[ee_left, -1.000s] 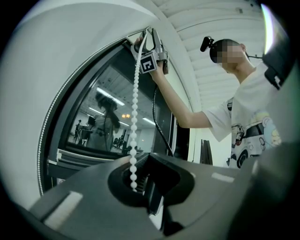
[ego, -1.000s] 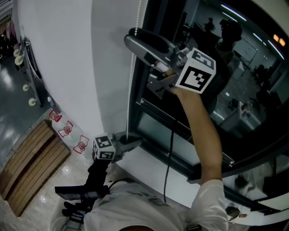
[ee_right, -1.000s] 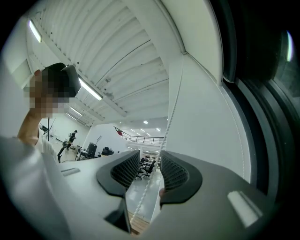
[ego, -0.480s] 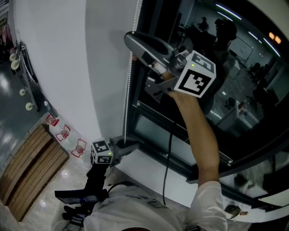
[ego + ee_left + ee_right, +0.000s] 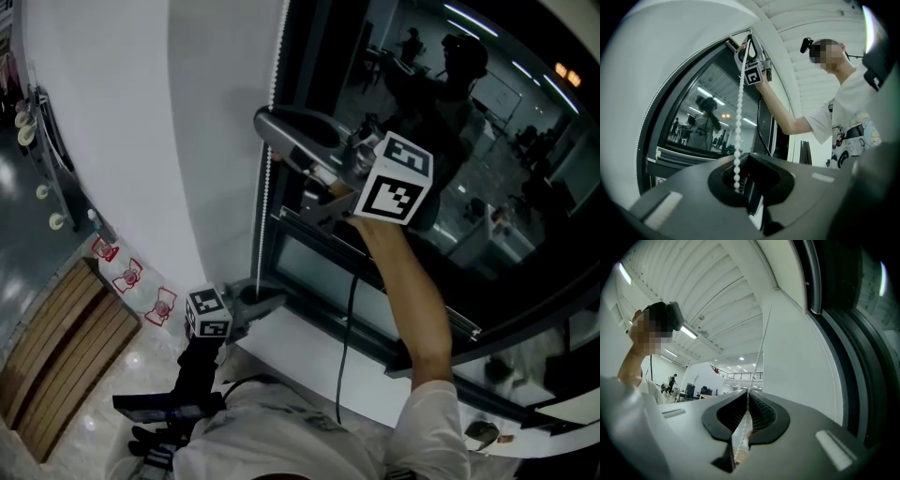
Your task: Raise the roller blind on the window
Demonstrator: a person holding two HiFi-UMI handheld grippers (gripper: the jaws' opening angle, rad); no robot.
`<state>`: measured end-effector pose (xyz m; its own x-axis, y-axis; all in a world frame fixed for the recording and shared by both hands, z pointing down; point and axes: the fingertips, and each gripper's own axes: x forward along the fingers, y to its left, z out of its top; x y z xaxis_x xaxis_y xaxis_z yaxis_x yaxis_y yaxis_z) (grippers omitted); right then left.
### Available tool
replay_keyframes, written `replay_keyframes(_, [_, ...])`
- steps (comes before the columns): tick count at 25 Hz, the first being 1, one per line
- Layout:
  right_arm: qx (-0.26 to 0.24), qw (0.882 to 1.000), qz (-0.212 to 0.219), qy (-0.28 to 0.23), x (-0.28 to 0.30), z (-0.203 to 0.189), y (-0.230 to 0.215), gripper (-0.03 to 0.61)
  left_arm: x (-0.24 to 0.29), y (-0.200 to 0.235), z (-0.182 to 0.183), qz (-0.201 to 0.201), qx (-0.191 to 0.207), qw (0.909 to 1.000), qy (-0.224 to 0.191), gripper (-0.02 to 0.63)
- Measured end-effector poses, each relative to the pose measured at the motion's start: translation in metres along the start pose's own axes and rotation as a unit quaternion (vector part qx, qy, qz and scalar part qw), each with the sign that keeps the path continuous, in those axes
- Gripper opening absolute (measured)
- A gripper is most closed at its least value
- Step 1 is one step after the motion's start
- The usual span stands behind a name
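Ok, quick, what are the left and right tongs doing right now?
Left tongs: closed on the bead chain.
Right tongs: jaws have just been closing, now clamped on the same bead chain higher up.

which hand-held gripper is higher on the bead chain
The right hand-held gripper, just closed on the bead chain up high; the left hand-held gripper holds it low.

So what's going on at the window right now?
A person is working the bead chain beside the window with both grippers. The right gripper, held up high, has just closed its jaws on the chain. The left gripper is lower down, also shut on it, and the chain runs straight between the two. As far as it shows, the window is uncovered.
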<state>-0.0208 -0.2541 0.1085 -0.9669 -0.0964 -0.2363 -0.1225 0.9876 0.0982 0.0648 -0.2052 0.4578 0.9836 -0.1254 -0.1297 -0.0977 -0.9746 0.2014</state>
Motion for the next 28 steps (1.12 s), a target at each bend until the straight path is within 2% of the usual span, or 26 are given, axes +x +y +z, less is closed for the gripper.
replay_keyframes(8, [0.027, 0.999, -0.003, 0.025, -0.012, -0.047, 0.009, 0.015, -0.002, 0.002, 0.005, 0.003, 0.005, 1.0, -0.003, -0.002])
replay_keyframes(13, [0.049, 0.997, -0.003, 0.058, -0.02, -0.095, 0.017, 0.015, 0.0, 0.001, 0.005, 0.0, 0.005, 1.0, -0.001, -0.002])
replay_keyframes(20, [0.092, 0.99, -0.001, 0.104, -0.034, -0.163, 0.032, 0.015, 0.001, 0.0, 0.004, -0.001, 0.005, 1.0, -0.001, -0.002])
replay_keyframes(25, [0.122, 0.981, -0.006, 0.152, -0.05, -0.218, 0.041, 0.015, 0.001, 0.001, 0.003, 0.0, 0.002, 1.0, -0.001, -0.002])
replay_keyframes(28, [0.144, 0.979, -0.012, 0.146, -0.058, -0.232, 0.041, 0.015, 0.0, 0.001, 0.002, 0.0, 0.002, 1.0, -0.002, -0.002])
